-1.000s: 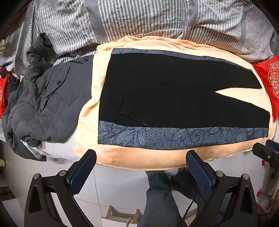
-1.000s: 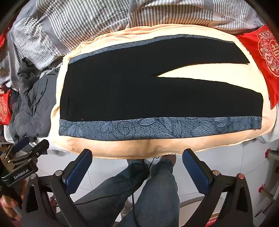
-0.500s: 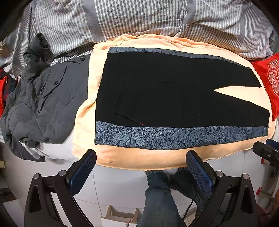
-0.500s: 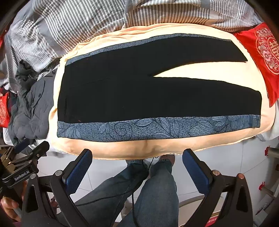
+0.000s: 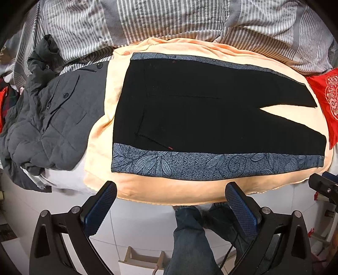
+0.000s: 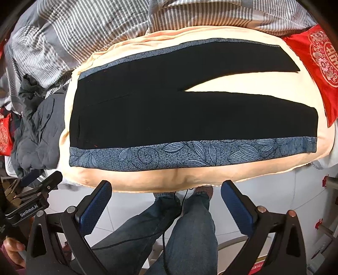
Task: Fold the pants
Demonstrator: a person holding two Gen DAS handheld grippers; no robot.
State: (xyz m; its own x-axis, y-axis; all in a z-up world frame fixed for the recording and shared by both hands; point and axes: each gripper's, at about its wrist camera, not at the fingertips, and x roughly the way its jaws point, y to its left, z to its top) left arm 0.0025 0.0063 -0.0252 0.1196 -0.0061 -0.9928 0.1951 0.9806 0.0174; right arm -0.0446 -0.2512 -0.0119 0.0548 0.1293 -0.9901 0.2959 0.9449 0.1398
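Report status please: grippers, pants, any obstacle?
Left gripper and right gripper open, empty, short of the bed edge. Pants flat on peach blanket, legs apart, unfolded. Grey jacket beside waistband, not touching.

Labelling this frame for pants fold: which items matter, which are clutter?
Job: black pants with blue leaf-print side bands, laid flat on peach blanket; left gripper and right gripper, both open.
Clutter: grey jacket, striped duvet, red cushion.
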